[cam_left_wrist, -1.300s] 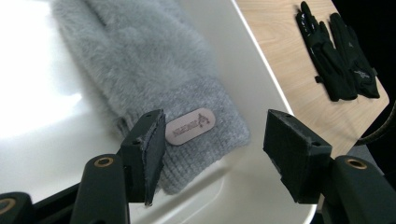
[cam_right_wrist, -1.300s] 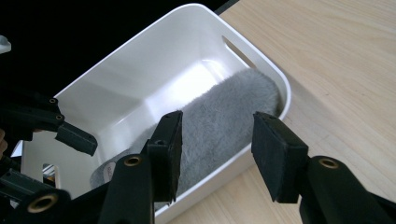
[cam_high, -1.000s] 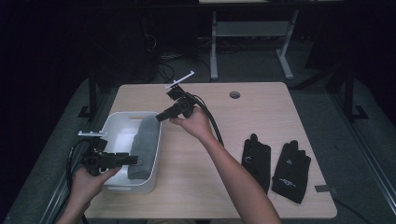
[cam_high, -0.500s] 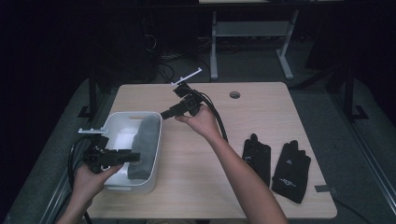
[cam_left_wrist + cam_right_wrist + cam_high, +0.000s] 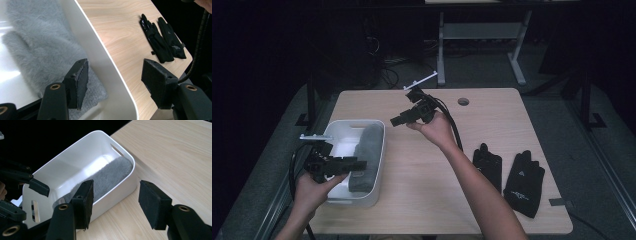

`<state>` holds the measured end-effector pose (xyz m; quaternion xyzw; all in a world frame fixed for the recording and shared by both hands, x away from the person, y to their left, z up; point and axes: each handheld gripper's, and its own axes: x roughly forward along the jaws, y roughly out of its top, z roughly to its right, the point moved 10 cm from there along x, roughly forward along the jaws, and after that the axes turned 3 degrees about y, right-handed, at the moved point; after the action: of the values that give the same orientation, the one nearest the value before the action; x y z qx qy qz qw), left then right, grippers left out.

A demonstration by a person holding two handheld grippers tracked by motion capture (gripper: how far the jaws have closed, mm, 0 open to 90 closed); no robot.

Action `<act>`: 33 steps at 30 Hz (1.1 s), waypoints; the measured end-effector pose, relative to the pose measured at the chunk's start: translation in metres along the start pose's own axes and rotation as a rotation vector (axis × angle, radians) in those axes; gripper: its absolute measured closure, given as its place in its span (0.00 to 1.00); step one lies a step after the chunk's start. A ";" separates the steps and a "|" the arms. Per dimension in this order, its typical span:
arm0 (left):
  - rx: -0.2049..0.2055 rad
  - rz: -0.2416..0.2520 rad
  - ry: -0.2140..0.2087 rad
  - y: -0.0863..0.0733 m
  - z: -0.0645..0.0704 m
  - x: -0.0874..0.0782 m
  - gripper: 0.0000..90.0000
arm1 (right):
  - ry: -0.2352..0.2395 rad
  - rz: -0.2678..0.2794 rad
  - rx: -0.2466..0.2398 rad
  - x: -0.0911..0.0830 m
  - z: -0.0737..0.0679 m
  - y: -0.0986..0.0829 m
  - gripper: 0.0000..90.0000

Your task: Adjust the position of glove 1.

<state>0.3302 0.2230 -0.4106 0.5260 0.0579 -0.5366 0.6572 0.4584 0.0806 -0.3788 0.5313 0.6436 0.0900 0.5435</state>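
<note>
A white bin [image 5: 354, 123] stands at the table's left with a grey fuzzy mitten [image 5: 367, 152] lying along its right side. My left gripper [image 5: 360, 162] hovers open over the bin's near right part. In the left gripper view its jaws straddle the bin's rim [image 5: 100, 57]: one is above the mitten [image 5: 37, 42], the other above the table. My right gripper [image 5: 395, 121] is held open above the table's middle and points at the bin [image 5: 62, 162] and the mitten [image 5: 110, 175], with nothing between its jaws.
Two black gloves [image 5: 487, 167] [image 5: 523, 182] lie flat at the table's near right, also seen far off as a pair [image 5: 162, 42]. A cable hole [image 5: 463, 101] sits near the far edge. Bare wood lies between the bin and the gloves.
My right hand has drifted slightly to the right, away from the bin. The left gripper has edged a little forward over the bin. Both stay open.
</note>
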 end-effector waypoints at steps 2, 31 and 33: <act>0.009 -0.009 -0.004 0.000 0.002 0.001 0.42 | -0.003 -0.002 0.006 -0.003 0.001 -0.002 0.50; 0.072 -0.018 -0.055 0.015 0.036 0.023 0.41 | -0.046 0.040 0.035 -0.052 0.020 -0.024 0.48; 0.072 -0.018 -0.058 0.016 0.039 0.024 0.41 | -0.048 0.040 0.039 -0.055 0.021 -0.027 0.48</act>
<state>0.3332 0.1758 -0.3990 0.5332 0.0243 -0.5593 0.6342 0.4512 0.0163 -0.3722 0.5567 0.6212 0.0754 0.5464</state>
